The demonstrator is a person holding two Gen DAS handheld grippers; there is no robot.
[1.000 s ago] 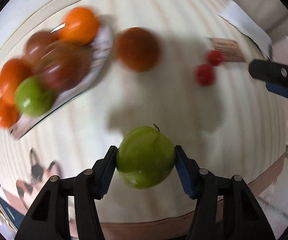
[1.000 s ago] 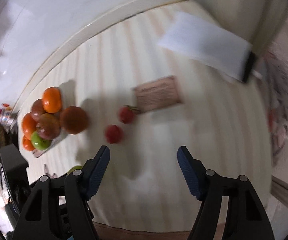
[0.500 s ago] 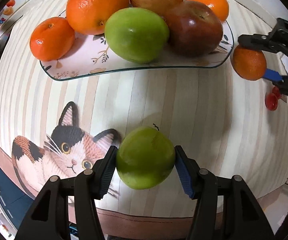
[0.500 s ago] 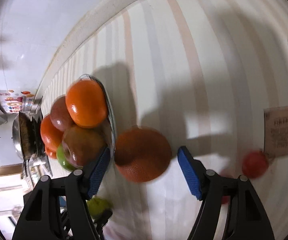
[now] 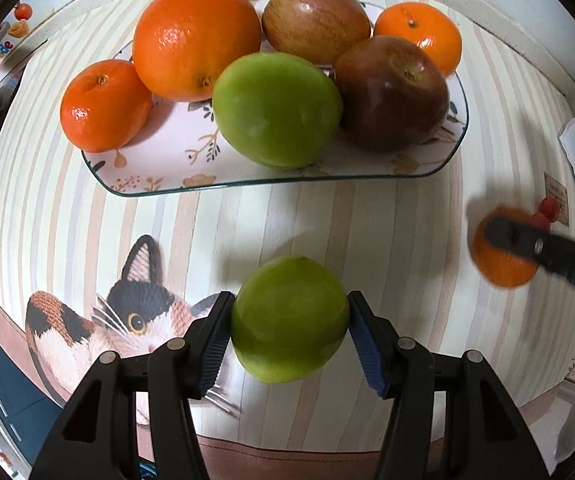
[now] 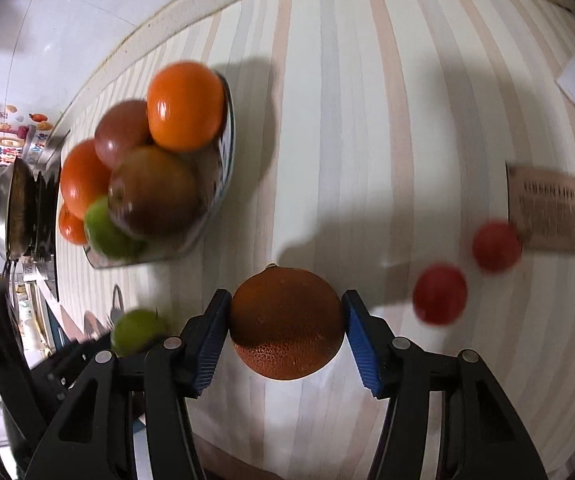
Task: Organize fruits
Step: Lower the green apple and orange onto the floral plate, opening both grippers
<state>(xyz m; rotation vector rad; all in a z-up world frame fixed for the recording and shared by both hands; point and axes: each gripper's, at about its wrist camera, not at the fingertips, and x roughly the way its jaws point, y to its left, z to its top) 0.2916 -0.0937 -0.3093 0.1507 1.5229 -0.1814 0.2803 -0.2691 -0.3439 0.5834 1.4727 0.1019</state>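
On the striped, matte tablecloth, a shallow glass plate with a floral print and rounded corners carries a pile of fruit at twelve o'clock of the left wrist view. Its load is a large glossy orange with dimpled peel, two smaller mandarins at ten and one o'clock, two waxy red apples with streaked skin, and a smooth, slightly oval green apple lying at the front edge.

The left gripper points down at the cloth, and its ribbed blue pads press both flanks of a second green fruit, round and matte-skinned, held clear above a printed calico cat at eight o'clock. The fruit's shadow falls on the stripes just beyond it.

At three o'clock of that view the black finger of the other tool crosses a blurred orange ball. The right wrist view shows it sharply: the right gripper has its jaws closing around a dark, pebbly-skinned orange that sits between them on the cloth. The blue pad at nine o'clock appears to meet the peel, while the one at three o'clock stands right at its edge; whether it presses I cannot tell.

Two small, round red fruits, blurred, lie at two to three o'clock of the orange, near a brown card with rows of print. The loaded plate stands at ten o'clock here, seen edge-on.
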